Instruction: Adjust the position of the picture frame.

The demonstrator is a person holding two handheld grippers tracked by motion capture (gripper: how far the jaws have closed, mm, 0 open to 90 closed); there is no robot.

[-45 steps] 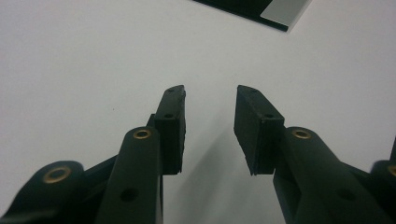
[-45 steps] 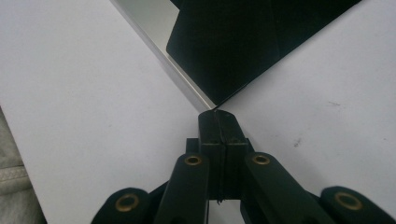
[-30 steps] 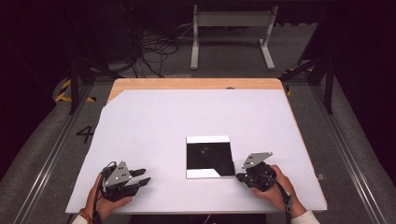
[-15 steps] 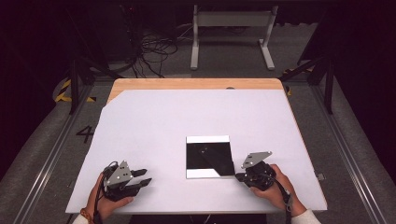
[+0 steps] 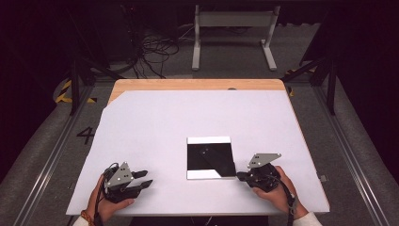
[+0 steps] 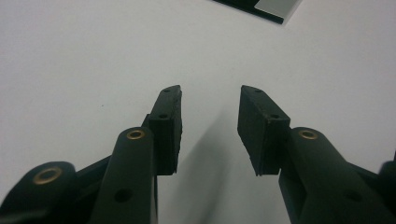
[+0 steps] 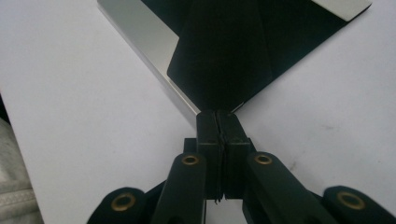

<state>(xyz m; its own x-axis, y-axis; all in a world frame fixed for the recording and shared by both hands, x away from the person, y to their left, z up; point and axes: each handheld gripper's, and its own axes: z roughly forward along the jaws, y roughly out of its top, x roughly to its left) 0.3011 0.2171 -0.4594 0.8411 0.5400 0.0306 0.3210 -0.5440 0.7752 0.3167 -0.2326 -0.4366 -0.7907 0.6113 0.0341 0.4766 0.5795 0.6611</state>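
**Two grippers resting on a white table, one mirror between them**

A dark floor [image 5: 42, 141] is surrounding the scene, with a tangle of cables [image 5: 155, 52] and a grey metal stand [image 5: 233, 28] lying well beyond both grippers. One table [image 5: 197, 113] is filling the middle, its white sheet showing a strip of wood along the far edge. Nothing is standing between either gripper and the mirror; the sheet around them is lying bare.

One square mirror [image 5: 210, 157] is lying flat on the sheet, ahead and to the right of the left gripper and just to the left of the right gripper. Its face is reflecting mostly black, with a pale band along the far edge and another along the near edge. In the right gripper view the mirror [image 7: 243, 42] is showing a thin silvery rim and a dark reflection of the jaws, its near corner sitting right at their tips; whether they are touching it I cannot tell.

Two hands are holding two grippers near the table's near edge. The left gripper [image 5: 141, 179] is sitting with its jaws apart, nothing between them; in its own view the left gripper [image 6: 210, 123] is showing a clear gap over the white sheet. The right gripper [image 5: 241, 175] is pointing toward the mirror, and the right gripper [image 7: 217, 116] in its own view has its jaws pressed together, holding nothing.
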